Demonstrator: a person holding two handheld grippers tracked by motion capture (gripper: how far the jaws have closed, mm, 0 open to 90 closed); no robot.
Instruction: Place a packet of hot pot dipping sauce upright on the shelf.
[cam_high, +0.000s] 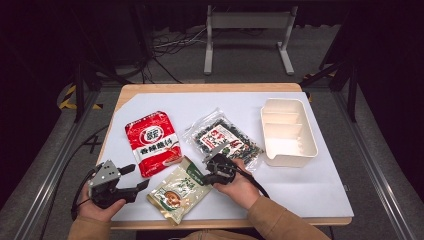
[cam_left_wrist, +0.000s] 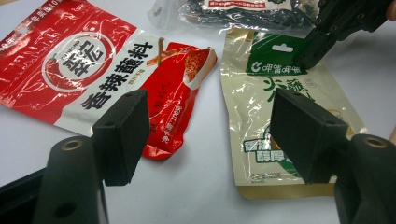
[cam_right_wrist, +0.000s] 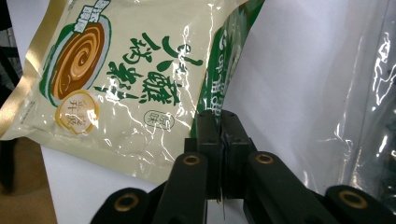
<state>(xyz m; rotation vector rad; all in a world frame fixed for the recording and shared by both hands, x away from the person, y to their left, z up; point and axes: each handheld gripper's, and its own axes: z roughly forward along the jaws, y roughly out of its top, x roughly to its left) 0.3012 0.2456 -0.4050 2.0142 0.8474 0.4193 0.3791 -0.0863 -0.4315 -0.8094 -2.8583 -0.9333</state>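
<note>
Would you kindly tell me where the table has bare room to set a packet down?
Bare white sheet lies in front of the cream plastic divided tray, and behind the red glossy sachet. The middle is crowded with that sachet, the clear dark-filled bag and the cream-and-green pouch.

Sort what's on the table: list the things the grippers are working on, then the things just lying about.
In hand:
- cream and green pouch, its green top edge pinched
- right gripper, shut on that edge
- left gripper, open, aimed at the pouch, not touching it

Lying about:
- red sauce packet
- clear bag of dark dried food
- white divided tray
</note>
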